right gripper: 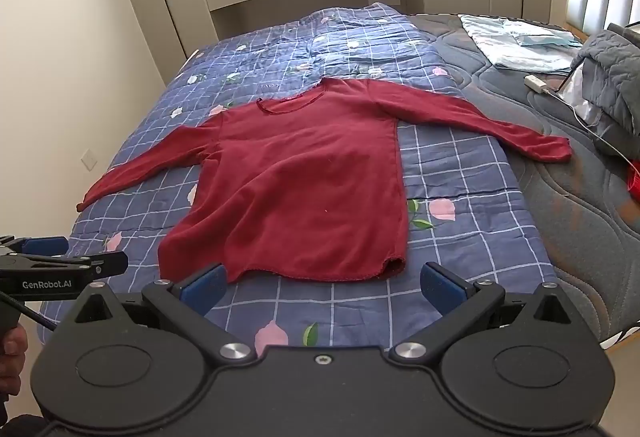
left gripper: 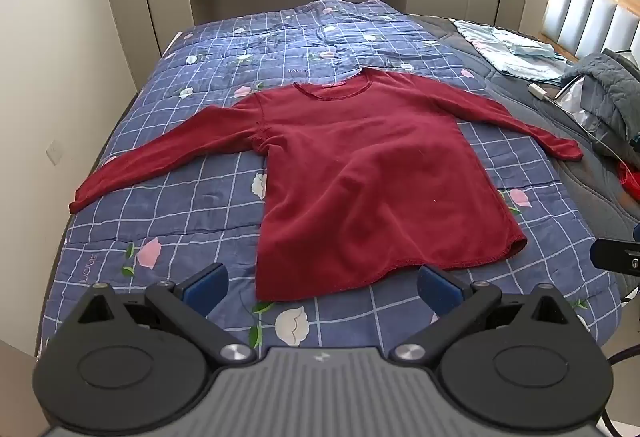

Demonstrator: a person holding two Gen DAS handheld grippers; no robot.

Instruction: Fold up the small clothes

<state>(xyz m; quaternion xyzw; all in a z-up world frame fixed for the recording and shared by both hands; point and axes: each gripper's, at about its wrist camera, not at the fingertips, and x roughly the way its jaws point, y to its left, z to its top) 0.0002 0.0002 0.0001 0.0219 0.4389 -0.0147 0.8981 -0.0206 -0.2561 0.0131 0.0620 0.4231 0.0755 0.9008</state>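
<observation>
Red shirt [left gripper: 360, 173] flat on bed, collar away, hem just ahead; both tools [left gripper: 320, 287] [right gripper: 322, 287] wide open, empty.

wrist views | bed's foot, angled down | share sweater [left gripper: 360, 173]

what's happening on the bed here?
A person holds a two-finger gripper in each hand above the near edge of a bed. A red long-sleeved top lies flat on the blue checked quilt, both sleeves spread out, hem nearest. The left gripper and right gripper are both open and hold nothing. No fold has been made yet.
</observation>
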